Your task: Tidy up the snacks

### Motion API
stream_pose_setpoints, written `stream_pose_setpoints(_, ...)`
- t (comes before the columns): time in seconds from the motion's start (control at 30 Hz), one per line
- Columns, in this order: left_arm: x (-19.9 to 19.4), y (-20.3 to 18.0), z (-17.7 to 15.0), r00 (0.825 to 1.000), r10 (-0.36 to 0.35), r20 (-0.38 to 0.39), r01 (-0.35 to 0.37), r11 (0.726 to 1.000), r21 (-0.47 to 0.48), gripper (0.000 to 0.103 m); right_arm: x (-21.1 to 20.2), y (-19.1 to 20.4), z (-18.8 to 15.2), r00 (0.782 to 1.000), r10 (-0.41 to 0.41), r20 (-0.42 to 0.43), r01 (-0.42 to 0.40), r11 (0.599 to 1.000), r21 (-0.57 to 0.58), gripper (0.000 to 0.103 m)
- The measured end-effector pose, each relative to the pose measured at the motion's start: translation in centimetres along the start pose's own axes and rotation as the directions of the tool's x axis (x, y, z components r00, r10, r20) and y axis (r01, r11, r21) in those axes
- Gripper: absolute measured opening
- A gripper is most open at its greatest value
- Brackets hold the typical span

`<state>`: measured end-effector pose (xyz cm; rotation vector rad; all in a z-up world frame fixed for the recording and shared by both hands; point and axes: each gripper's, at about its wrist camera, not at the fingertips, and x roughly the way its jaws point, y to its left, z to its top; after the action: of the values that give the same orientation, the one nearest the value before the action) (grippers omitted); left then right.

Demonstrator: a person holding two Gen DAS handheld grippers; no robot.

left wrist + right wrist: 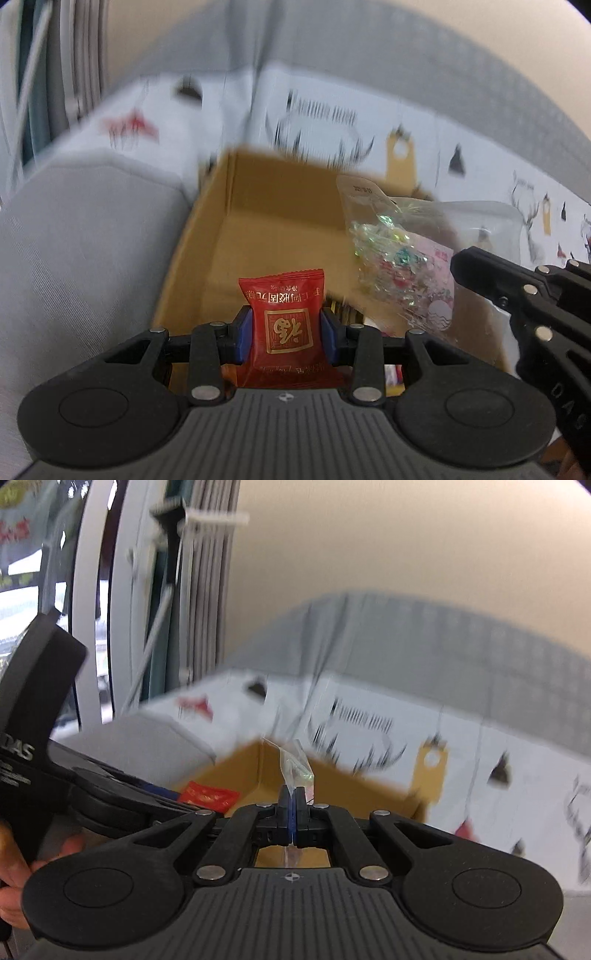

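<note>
A: Start with the left wrist view. What is the left gripper (287, 334) doing?

B: Its blue pads (243, 338) are clamped on both sides of a red snack packet (284, 317), which stands upright between them with gold print facing the camera. The gripper points forward over the near edge of an open cardboard box (255, 206) that sits on a grey sofa (74, 236).

A: Anything else there?

B: At the right, the right gripper (517, 291) reaches in from the side, and a clear bag of sweets (399, 254) hangs beside its tip over the box's right part. Behind the box lies a white printed cushion (332, 110), blurred.

A: And the right wrist view?

B: The right gripper (294, 812) has its jaws pressed together on a thin strip of the clear bag (297, 770), which sticks up past the fingertips. The box (351, 786) lies just ahead. At the left the other gripper is level, with the red packet (208, 795) at its tip, and a hand (22, 860) grips its handle.
</note>
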<state>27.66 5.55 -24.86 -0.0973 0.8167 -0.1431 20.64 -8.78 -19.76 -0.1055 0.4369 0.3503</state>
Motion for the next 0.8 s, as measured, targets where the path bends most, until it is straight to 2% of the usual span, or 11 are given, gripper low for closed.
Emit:
stream_pose_setpoints(0.07,1.0,0.6,-0.7,1.0,-0.004,-0.029,0.003,1.0,-0.008,0.042,1.2,0.6,-1.0,0.999,-0.013,-0.04,0.013,1.0,-0.008,0.0)
stream_pose_setpoints(0.23,1.6,1.3,-1.4,0.999,-0.013,-0.047,0.013,1.0,-0.011,0.045,3.3,1.8,-2.1,0.993,-0.043,-0.107,0.04,0.999,-0.032,0.002)
stream_pose_setpoints(0.3,1.6,1.6,-1.4,0.998,-0.017,-0.062,0.015,1.0,-0.023,0.051,3.2,1.4,-2.1,0.992,-0.008,-0.124,0.013,0.999,0.043,0.015)
stream_pose_setpoints(0.37,0.7,1.6,-1.1,0.997,-0.006,-0.079,0.004,0.999,-0.036,0.057,3.1,0.9,-2.3,0.99,0.011,-0.14,0.004,0.994,0.107,0.019)
stream_pose_setpoints(0.43,-1.6,1.4,-0.6,0.998,-0.024,-0.052,0.022,0.999,-0.041,0.082,1.9,0.4,-2.1,0.989,0.036,-0.141,-0.011,0.985,0.175,0.026)
stream_pose_setpoints(0.57,-8.9,-0.1,0.3,0.998,0.002,0.055,-0.002,1.0,-0.01,0.089,-2.0,-0.5,-0.8,0.988,0.001,-0.153,0.046,0.954,0.297,0.036)
stream_pose_setpoints(0.63,-12.8,-0.8,0.5,0.995,-0.032,0.093,0.033,0.999,-0.009,0.102,-4.4,-0.6,0.0,0.987,-0.006,-0.16,0.06,0.942,0.332,0.042)
stream_pose_setpoints(0.7,-16.2,-2.0,0.4,0.992,-0.049,0.117,0.048,0.999,0.012,0.103,-7.2,-0.3,1.0,0.988,-0.007,-0.155,0.062,0.934,0.352,0.066)
stream_pose_setpoints(0.77,-19.4,-3.6,-0.1,0.99,-0.039,0.133,0.033,0.998,0.046,0.103,-10.1,0.3,2.1,0.99,0.011,-0.141,0.043,0.927,0.372,0.078)
stream_pose_setpoints(0.8,-20.9,-4.4,-0.2,0.989,-0.028,0.146,0.019,0.998,0.056,0.103,-11.6,0.7,2.7,0.99,0.016,-0.138,0.038,0.927,0.373,0.081)
